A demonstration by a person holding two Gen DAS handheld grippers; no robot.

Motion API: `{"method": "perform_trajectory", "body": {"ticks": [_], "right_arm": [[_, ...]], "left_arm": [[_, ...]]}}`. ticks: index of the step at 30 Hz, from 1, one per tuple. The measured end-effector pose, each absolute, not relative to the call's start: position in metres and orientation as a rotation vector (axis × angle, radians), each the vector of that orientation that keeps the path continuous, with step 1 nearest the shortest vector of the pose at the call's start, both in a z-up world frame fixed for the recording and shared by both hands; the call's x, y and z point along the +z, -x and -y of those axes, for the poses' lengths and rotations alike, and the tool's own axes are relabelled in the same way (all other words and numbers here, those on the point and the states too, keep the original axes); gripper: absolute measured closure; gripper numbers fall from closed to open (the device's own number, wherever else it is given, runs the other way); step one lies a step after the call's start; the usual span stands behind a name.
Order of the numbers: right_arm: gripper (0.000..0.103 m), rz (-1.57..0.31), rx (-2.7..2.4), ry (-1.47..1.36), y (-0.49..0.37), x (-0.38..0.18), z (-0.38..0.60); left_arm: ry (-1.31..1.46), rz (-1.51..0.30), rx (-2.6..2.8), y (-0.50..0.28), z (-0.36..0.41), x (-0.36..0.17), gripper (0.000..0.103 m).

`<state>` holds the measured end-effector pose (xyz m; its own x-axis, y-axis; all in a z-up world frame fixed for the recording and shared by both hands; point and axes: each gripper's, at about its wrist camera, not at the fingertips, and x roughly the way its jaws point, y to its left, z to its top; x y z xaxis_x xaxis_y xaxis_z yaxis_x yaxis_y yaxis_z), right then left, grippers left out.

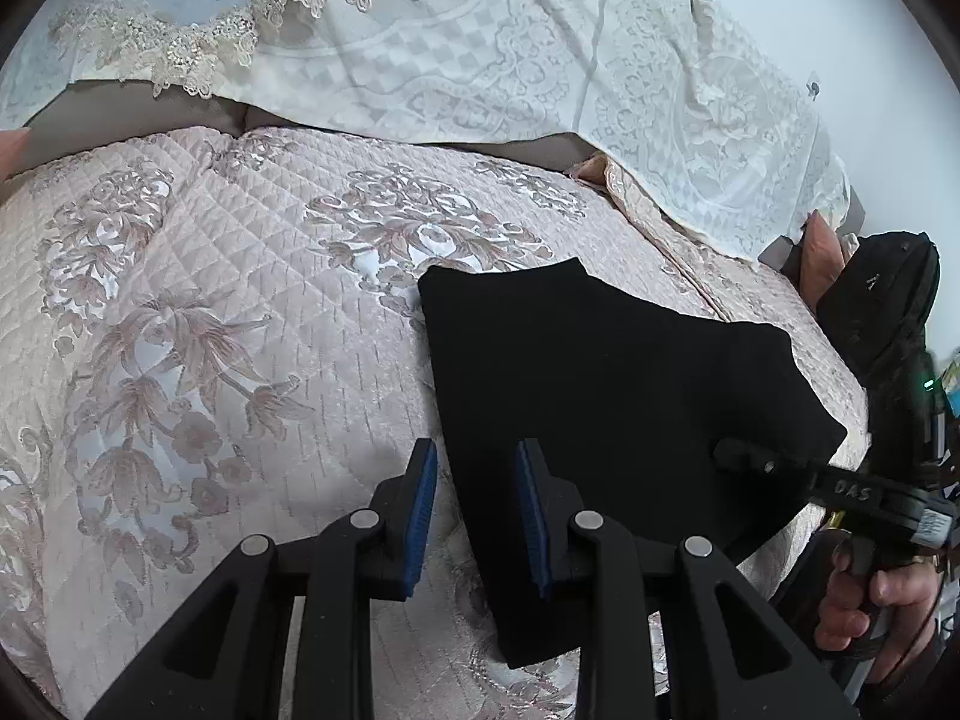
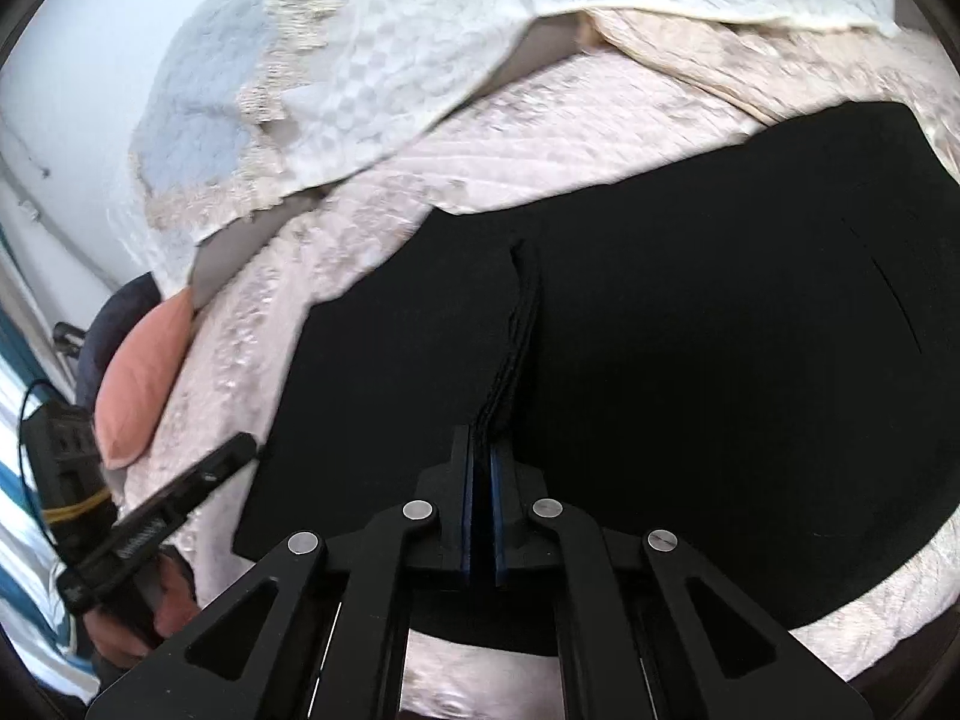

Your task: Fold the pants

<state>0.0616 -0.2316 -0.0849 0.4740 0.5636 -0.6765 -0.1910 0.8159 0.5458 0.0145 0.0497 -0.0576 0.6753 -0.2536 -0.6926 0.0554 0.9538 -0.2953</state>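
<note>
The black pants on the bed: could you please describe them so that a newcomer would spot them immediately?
Start from the pink quilted bedspread with its floral pattern, which covers the bed below the white lace cover. On it lie the pants, folded into a flat panel. They are the only plain black cloth on the bed, with the right gripper shut on a bunched pleat.

A bed covered by a pink quilted floral bedspread (image 1: 240, 276) carries everything. Folded black pants (image 1: 600, 372) lie flat on it. A white lace coverlet (image 1: 480, 60) drapes its far end.
</note>
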Motion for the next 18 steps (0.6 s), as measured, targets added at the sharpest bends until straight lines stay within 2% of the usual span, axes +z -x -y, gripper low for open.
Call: {"method": "perform_trajectory", "body": {"ticks": [2, 5, 6, 10, 15, 17, 18], "right_arm": [[0.098, -1.007, 0.499, -0.463, -0.064, -0.091, 0.234], [0.084, -0.977, 0.455, -0.4, -0.063, -0.077, 0.235], [0.082, -0.951, 0.427, -0.375, -0.063, -0.07, 0.237], [0.082, -0.873, 0.454, -0.346, -0.071, -0.051, 0.236], [0.083, -0.927, 0.477, -0.308, -0.099, -0.068, 0.214], [0.093, -0.959, 0.456, -0.275, -0.111, -0.08, 0.209], [0.093, -0.965, 0.449, -0.279, -0.114, -0.081, 0.21]], "left_arm": [[0.259, -0.818, -0.175, -0.016, -0.049, -0.058, 0.074], [0.259, -0.811, -0.18, -0.017, -0.047, -0.055, 0.074], [0.257, -0.807, -0.182, -0.018, -0.046, -0.054, 0.074], [0.239, -0.793, -0.209, -0.029, -0.035, -0.049, 0.074], [0.209, -0.8, -0.253, -0.056, -0.019, -0.051, 0.074], [0.195, -0.842, -0.247, -0.073, -0.015, -0.06, 0.074], [0.182, -0.875, -0.221, -0.079, -0.015, -0.065, 0.074]]}}
